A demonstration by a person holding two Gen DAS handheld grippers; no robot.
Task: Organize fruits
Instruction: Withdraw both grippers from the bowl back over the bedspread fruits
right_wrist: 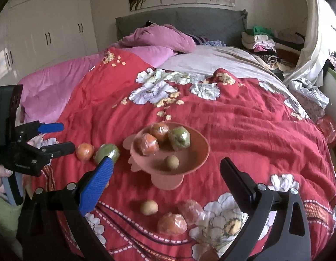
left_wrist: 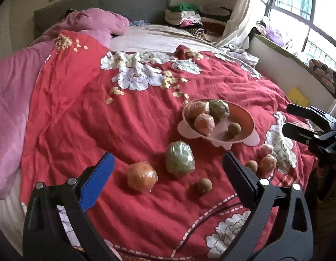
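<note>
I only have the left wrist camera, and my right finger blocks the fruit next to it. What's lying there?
Observer: Three loose pieces on the red quilt: a small brown round fruit and two plastic-wrapped oranges side by side.
Operator: Is the right gripper carrying anything?
Observer: No. The right gripper is open and empty, and its fingers frame the pink pedestal bowl.
Operator: What's off to my left?
Observer: A white wardrobe stands beside the bed.
</note>
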